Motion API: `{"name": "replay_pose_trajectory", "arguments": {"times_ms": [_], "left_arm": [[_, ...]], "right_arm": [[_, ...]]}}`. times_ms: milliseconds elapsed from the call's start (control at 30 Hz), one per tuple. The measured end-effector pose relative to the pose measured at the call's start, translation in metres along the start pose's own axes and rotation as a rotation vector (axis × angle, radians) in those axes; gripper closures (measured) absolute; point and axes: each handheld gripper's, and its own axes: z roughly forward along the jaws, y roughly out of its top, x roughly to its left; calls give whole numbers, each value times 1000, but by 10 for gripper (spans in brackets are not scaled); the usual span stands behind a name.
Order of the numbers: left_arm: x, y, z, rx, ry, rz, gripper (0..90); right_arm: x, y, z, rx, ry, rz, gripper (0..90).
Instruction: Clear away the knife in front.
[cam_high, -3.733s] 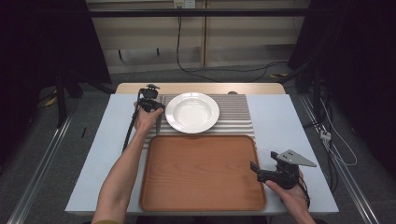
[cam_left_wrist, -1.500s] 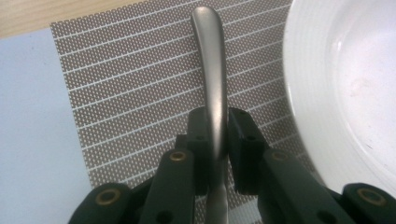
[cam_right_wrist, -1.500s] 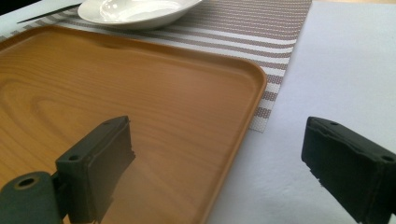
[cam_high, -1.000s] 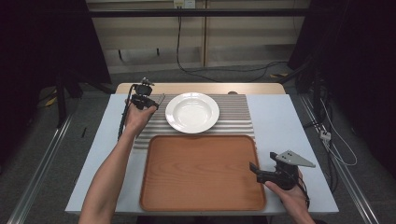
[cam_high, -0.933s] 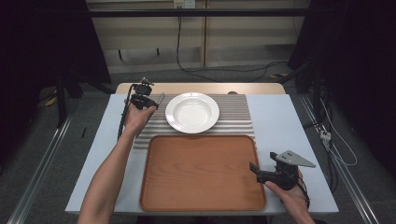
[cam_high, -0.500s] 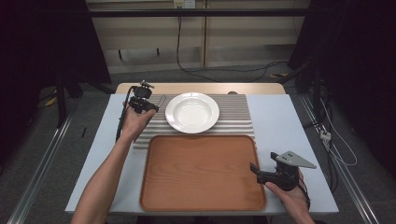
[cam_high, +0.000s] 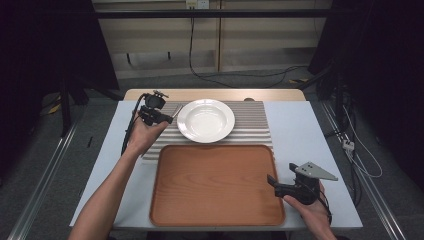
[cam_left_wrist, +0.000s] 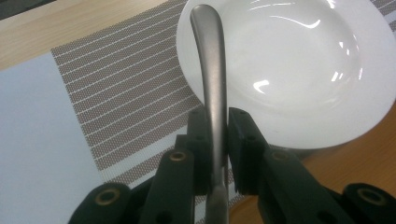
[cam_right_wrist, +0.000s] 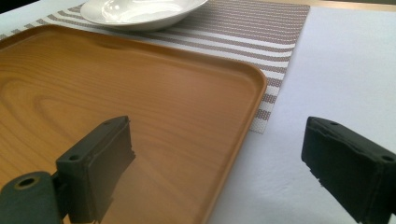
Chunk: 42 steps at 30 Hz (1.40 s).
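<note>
Left hand-held gripper (cam_left_wrist: 217, 140) is clamped on a metal utensil handle (cam_left_wrist: 210, 70), held just left of the white plate (cam_high: 205, 120). Right hand-held gripper (cam_right_wrist: 219, 163) gapes empty by the wooden tray (cam_high: 215, 180). Placing likely remains.

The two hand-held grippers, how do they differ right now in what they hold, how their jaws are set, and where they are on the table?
The left hand-held gripper is shut on a metal utensil handle; the right hand-held gripper holds nothing. The left one's jaws are pressed against the handle; the right one's stand wide apart. The left one is beside the white plate over the striped mat; the right one is at the wooden tray near its right edge. Both have black jaws.
</note>
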Motion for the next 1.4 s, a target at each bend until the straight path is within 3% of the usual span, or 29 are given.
{"name": "replay_pose_trajectory", "arguments": {"times_ms": [733,1133,1400], "left_arm": [[-44,-33,-29,-24,-30,84,799],[-66,-58,-28,-5,-51,57,799],[-79,-69,-25,9,-66,63,799]], "right_arm": [[2,0,2,1,7,-2,84],[2,0,2,-1,7,-1,84],[2,0,3,4,10,-3,82]]}}
